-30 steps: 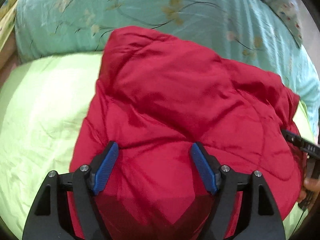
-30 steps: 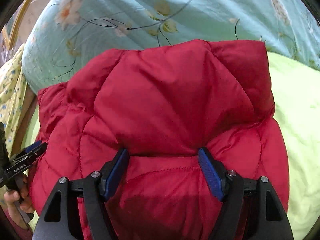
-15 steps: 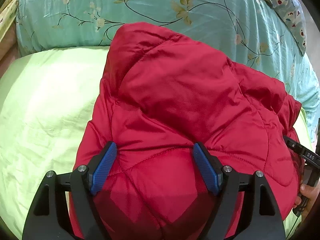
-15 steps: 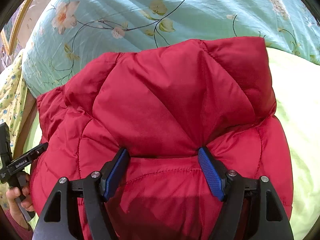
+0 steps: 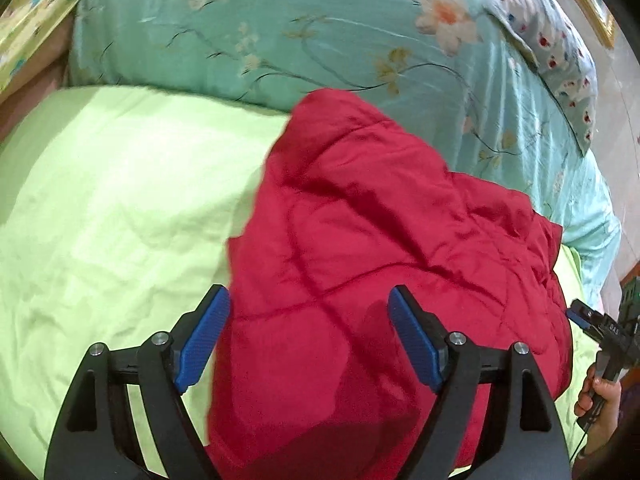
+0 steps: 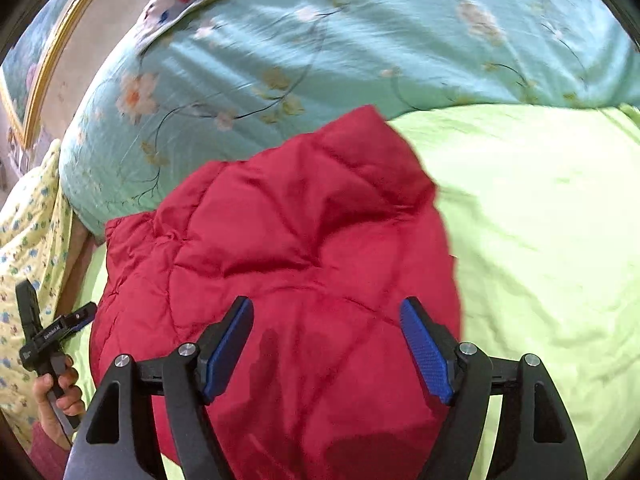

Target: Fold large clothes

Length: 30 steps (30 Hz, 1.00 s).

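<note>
A red quilted puffer jacket (image 5: 384,280) lies bunched in a folded heap on the lime-green bed sheet (image 5: 120,208), its far edge touching the teal floral duvet (image 5: 320,32) piled at twelve o'clock. In the left wrist view the jacket fills the middle and spreads toward four o'clock; in the right wrist view it spreads toward eight o'clock, with bare sheet at three o'clock.

The left gripper (image 5: 308,340) hangs above the near part of the jacket, its blue-padded fingers (image 5: 202,340) spread wide with nothing between them. The right gripper (image 6: 326,354) is the same, fingers (image 6: 426,354) wide apart over the red fabric, gripping nothing.

At the edge of each view the other gripper shows, held in a bare hand (image 6: 56,392), beside the jacket. A white pillow with red and blue dots (image 5: 560,48) rests on the duvet at one o'clock.
</note>
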Tool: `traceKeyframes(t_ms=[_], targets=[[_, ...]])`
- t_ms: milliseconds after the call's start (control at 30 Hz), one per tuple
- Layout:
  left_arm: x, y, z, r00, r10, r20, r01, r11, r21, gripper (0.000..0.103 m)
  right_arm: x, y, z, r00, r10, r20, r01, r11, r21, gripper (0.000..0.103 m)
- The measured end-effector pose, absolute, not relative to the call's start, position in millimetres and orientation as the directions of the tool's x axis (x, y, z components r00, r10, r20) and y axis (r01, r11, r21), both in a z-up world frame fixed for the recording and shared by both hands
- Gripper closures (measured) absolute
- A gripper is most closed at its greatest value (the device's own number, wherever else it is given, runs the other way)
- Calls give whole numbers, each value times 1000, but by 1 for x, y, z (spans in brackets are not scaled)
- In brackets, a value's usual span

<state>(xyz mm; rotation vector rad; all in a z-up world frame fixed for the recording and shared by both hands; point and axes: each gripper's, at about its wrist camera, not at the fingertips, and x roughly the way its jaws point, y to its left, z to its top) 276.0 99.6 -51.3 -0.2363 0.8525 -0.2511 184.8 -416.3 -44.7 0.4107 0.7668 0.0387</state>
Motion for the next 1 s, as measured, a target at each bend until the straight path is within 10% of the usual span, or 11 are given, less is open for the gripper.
traceKeyframes(t_ms=[733, 1000], targets=[[311, 110, -107, 443, -638, -630, 132, 742, -658, 15, 215, -443, -120, 596, 488, -638, 130, 725, 676, 12], [293, 104, -82, 451, -650, -611, 216, 744, -632, 50, 204, -437, -103, 596, 504, -625, 107, 722, 684, 59]])
